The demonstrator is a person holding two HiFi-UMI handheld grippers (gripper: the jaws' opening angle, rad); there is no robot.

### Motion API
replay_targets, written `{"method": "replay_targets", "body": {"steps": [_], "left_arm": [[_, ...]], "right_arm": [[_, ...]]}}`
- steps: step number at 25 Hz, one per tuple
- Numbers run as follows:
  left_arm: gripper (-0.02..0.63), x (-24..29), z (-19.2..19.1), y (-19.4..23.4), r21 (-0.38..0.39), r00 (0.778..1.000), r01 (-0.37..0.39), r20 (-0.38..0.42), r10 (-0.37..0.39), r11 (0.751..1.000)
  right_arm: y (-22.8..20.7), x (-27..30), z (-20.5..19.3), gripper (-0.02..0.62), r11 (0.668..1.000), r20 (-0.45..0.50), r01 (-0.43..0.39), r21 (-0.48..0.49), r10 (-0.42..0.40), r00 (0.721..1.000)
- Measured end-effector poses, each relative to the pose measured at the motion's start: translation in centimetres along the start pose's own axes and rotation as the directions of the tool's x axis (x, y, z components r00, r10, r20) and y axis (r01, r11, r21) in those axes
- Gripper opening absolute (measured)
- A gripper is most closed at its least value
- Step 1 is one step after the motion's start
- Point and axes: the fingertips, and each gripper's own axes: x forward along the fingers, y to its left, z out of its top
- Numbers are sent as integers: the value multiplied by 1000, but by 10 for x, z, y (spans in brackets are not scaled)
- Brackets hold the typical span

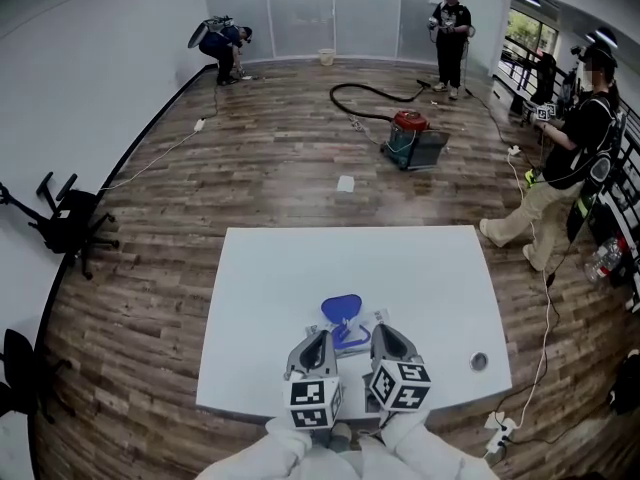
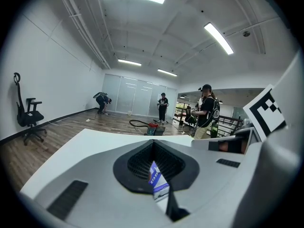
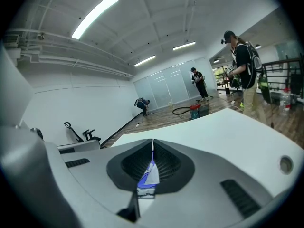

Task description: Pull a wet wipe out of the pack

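Near the front edge of the white rectangular surface [image 1: 420, 268], the blue-and-white wet wipe pack [image 1: 345, 326] is lying flat with its blue flip lid standing open. Both tools are coming at that same edge side by side, with the pack right between them. The left tongs [image 1: 323, 340] are pressing together on the pack's left side, a strip of blue-and-white wrapper showing in their gap. The right tongs [image 1: 384, 335] are pinching its right side the same way, tips meeting above it.
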Motion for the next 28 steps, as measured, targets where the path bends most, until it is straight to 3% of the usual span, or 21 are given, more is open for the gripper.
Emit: {"method": "replay_targets", "body": {"steps": [14, 28], "left_arm": [[0, -7, -20, 15, -10, 999, -16, -35, 16, 1000], [0, -14, -46, 29, -22, 997, -23, -71, 22, 999]], "right_arm": [[8, 20, -22, 13, 999, -45, -47, -12, 46, 998], [-9, 55, -60, 75, 999, -133, -31, 19, 33, 991]]}}
